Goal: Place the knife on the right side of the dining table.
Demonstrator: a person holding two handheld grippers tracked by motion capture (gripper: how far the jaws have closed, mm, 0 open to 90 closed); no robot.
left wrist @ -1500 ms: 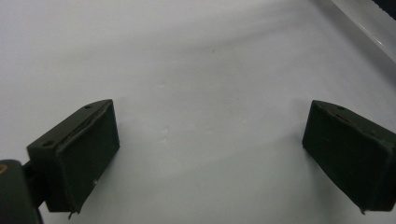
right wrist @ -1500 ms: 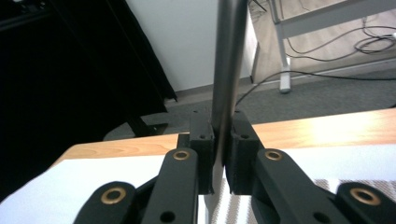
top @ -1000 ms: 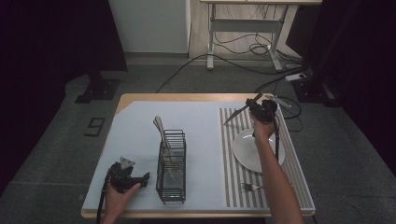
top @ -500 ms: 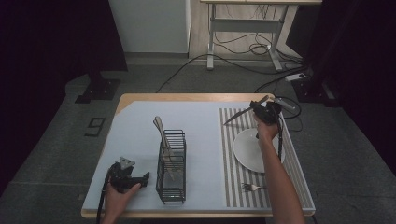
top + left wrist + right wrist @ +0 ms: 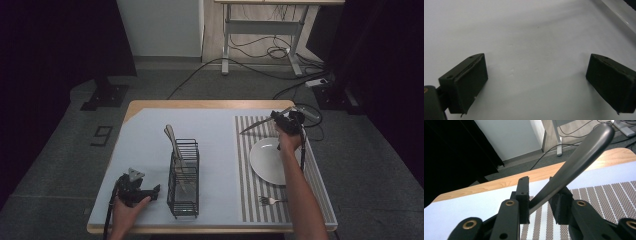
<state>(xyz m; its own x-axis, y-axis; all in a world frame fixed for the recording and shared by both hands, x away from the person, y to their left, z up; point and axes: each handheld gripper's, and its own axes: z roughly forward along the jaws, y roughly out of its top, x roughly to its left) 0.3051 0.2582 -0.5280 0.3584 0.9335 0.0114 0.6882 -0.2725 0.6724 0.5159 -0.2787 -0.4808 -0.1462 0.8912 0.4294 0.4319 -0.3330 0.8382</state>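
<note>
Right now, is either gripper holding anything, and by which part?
The right gripper clamps a knife near the middle of its length, handle end sticking out past the jaws. The left gripper is open and holds nothing.

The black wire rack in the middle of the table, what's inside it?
Inside the black wire rack stands a pale utensil, its handle sticking out above the rim. Its lower end is blurred behind the wires, so I cannot tell its type.

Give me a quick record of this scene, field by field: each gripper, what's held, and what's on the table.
left gripper: open, low over the table, near the rack
right gripper: shut on knife, raised over the mat's far end
rack: wire, holds utensils, centre of table
plate: white, on striped mat
fork: on mat, near the plate
</note>
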